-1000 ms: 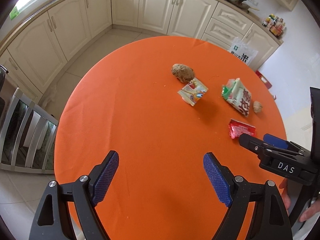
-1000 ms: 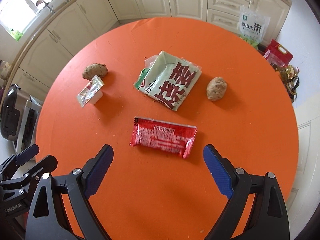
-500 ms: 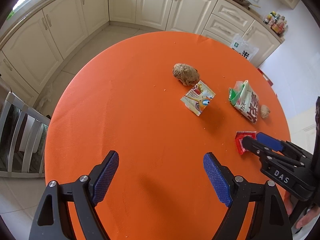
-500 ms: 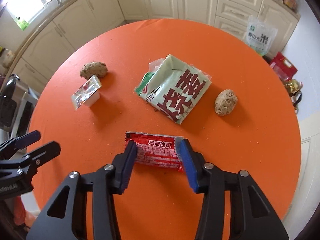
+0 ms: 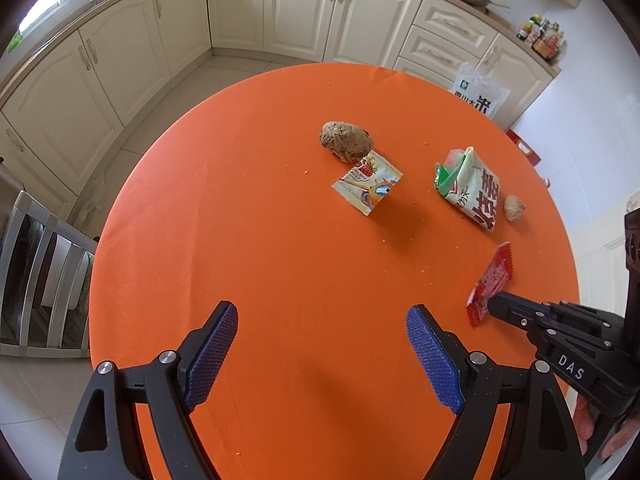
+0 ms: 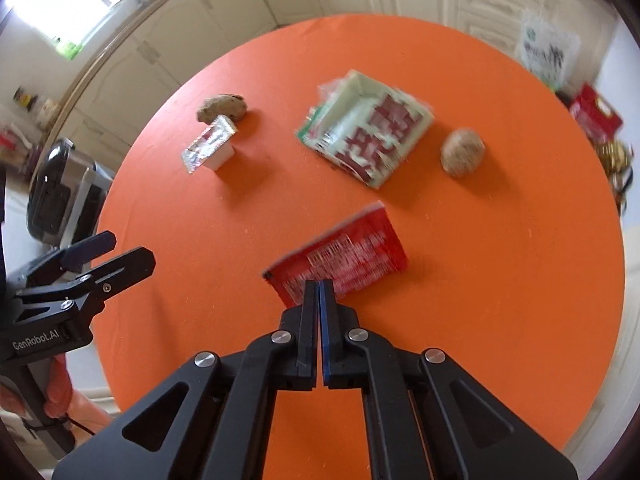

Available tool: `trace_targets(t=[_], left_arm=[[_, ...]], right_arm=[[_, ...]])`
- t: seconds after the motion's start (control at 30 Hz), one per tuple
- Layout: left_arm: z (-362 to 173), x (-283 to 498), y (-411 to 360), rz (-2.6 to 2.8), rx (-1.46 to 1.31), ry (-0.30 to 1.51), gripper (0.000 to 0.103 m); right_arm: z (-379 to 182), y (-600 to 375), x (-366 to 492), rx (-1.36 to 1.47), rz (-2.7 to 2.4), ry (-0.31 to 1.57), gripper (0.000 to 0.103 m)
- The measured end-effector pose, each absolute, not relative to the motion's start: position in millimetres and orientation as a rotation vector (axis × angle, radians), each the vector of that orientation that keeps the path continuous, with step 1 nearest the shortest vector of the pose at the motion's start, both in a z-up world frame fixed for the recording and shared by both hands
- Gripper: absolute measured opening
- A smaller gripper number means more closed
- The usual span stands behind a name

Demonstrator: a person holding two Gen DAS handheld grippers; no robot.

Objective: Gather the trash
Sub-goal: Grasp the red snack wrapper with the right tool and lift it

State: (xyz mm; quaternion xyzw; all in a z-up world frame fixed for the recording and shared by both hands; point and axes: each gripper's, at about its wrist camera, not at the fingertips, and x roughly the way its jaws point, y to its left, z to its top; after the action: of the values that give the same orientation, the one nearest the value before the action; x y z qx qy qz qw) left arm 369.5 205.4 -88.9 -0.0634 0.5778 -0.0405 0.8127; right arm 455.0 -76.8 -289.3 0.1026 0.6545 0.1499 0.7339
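The right gripper (image 6: 319, 286) pinches the near edge of a red wrapper (image 6: 352, 258) over the round orange table (image 6: 500, 280), its jaws having just closed on it; motion blur smears the wrapper's print. The left gripper (image 5: 322, 334) hangs open and empty, and a green-and-white packet (image 6: 366, 130) lies beyond, lettering unreadable.

On the round orange table (image 5: 280, 240): one red wrapper (image 6: 344, 256), one green-and-white snack bag (image 6: 368, 132), one small foil-lidded cup (image 6: 210, 146), and two brown lumps (image 6: 222, 108) (image 6: 462, 152), possibly crumpled paper.
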Motion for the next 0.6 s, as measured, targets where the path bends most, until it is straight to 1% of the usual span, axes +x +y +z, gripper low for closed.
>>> trace_targets(t=[0.07,0.17,0.2,0.3,0.33,0.37,0.43,0.47,0.5,0.53,0.6], left_arm=[[-88,370,205,-0.094,-0.140,1.230,0.083],[-86,368,204,-0.105,-0.150,1.225,0.083],[-85,367,204,-0.111,-0.150,1.222,0.083],[-83,364,204,-0.120,-0.153,1.215,0.083],[-83,364,204,-0.123,-0.151,1.214,0.083],[-83,363,204,-0.125,-0.148,1.214,0.083],[-84,362,204,-0.131,-0.142,1.217,0.083],[-84,362,205,-0.132,-0.143,1.217,0.083],[-84,362,207,-0.133,-0.148,1.216,0.083],[-85,361,209,-0.130,-0.156,1.215,0.083],[-86,361,212,-0.124,-0.170,1.215,0.083]], right_arm=[[-297,-89,457,0.289,0.235,1.501,0.003],[-299,-94,461,0.349,0.171,1.492,0.003],[-298,-92,464,0.355,0.161,1.486,0.006],[-298,-82,470,0.370,0.132,1.477,0.008],[-296,-80,473,0.365,0.119,1.471,0.014],[-296,-77,477,0.365,0.110,1.474,0.019],[-294,-76,479,0.397,0.096,1.470,0.039],[-293,-77,480,0.405,0.070,1.462,0.044],[-290,-76,481,0.411,0.045,1.451,0.051],[-289,-77,483,0.423,0.012,1.438,0.056],[-287,-76,484,0.443,-0.041,1.425,0.061]])
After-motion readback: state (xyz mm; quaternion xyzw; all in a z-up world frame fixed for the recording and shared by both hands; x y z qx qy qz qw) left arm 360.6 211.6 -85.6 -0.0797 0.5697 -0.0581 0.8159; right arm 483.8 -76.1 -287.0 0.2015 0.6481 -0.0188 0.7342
